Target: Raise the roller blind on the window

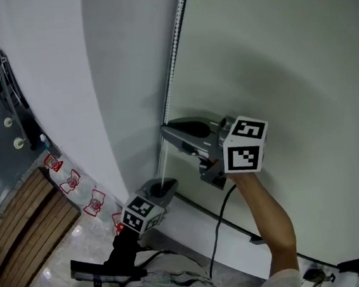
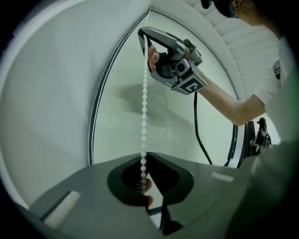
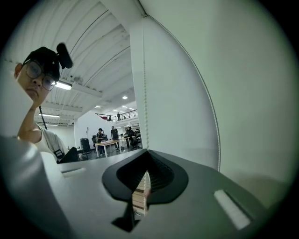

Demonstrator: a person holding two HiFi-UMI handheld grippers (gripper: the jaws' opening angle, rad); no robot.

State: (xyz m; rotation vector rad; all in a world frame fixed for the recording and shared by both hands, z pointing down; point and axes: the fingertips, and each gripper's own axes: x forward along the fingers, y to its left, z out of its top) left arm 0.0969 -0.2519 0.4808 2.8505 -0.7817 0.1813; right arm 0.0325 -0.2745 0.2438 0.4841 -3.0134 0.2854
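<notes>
The white bead chain [image 2: 144, 102] hangs almost vertical just beside the left edge of the pale, smooth roller blind [image 1: 298, 63]. The left gripper [image 2: 142, 179] is pressed together on the chain low down, and the right gripper [image 3: 145, 179] pinches the same strand directly above it. I judge that any pull must go along the chain: downward the left gripper leaves little room, while upward the chain is free.

Wooden slats [image 1: 26, 235] lower left; distant table [image 3: 106, 144], people [image 3: 115, 134] standing beside it.
</notes>
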